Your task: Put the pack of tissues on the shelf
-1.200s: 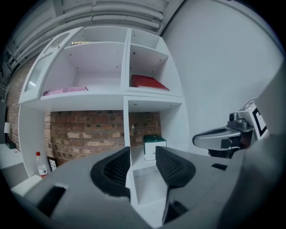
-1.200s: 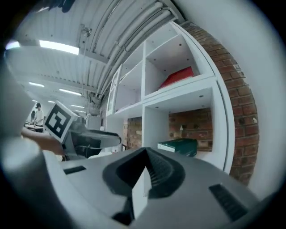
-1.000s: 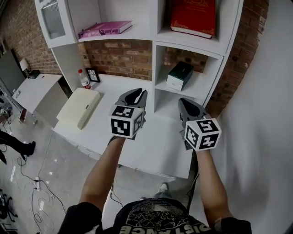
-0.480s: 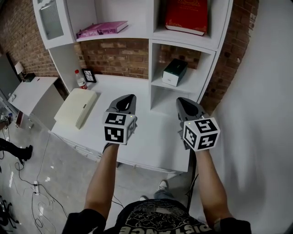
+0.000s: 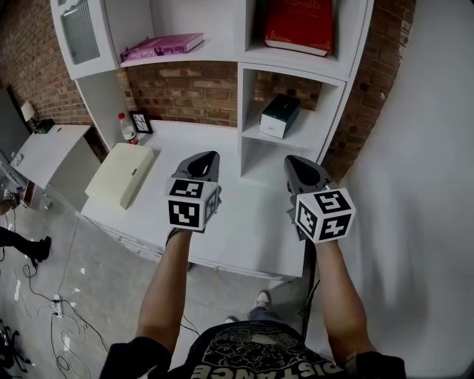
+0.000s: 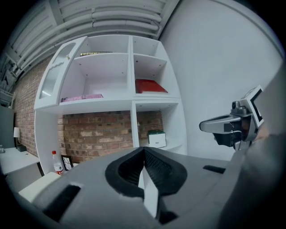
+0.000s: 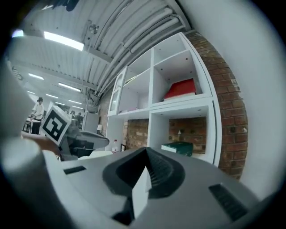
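Tissue pack (image 5: 280, 115) sits on the shelf (image 5: 315, 137) ahead of my left tool (image 5: 207, 159) and right tool (image 5: 295, 166), both pressed together and empty; I'd back straight off.

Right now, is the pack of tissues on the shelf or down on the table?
On the shelf: the pack of tissues lies flat in the middle right compartment of the shelf, above the table.

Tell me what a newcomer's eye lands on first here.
The two shut, empty grippers, left gripper and right gripper, with black-and-white marker cubes, held over the white desk. Next the red book in the top right shelf compartment, and the green-and-white pack in the compartment below it.
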{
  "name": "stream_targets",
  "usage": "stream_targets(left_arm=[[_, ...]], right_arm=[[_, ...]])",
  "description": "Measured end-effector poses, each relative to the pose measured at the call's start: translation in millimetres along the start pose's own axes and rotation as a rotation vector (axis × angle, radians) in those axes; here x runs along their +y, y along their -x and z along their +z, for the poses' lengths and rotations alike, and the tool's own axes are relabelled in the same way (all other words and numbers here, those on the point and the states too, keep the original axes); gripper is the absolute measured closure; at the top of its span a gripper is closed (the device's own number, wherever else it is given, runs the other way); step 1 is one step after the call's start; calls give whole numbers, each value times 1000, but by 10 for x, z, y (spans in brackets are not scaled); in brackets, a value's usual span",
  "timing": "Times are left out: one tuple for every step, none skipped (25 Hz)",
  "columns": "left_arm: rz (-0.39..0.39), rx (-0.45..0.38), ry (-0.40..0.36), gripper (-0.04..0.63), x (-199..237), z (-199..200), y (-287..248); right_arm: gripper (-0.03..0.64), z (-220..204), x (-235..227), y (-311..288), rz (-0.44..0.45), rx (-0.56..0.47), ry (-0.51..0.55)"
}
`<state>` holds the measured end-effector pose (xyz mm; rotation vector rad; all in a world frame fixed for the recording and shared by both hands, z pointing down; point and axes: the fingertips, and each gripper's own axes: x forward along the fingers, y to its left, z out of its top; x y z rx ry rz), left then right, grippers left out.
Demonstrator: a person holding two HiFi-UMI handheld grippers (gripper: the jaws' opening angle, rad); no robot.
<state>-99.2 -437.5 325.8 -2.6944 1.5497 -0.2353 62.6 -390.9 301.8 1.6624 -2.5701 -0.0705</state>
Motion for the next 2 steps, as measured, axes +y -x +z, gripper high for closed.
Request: stream_targets(left_arm=[[-5,1,-4,588,-18,3,-10],[-10,1,-8,588,-37,7,-20]], right_arm=[[614,2,-7,0,-1,0,-1],[614,4,-15,1,-1,0,-2]])
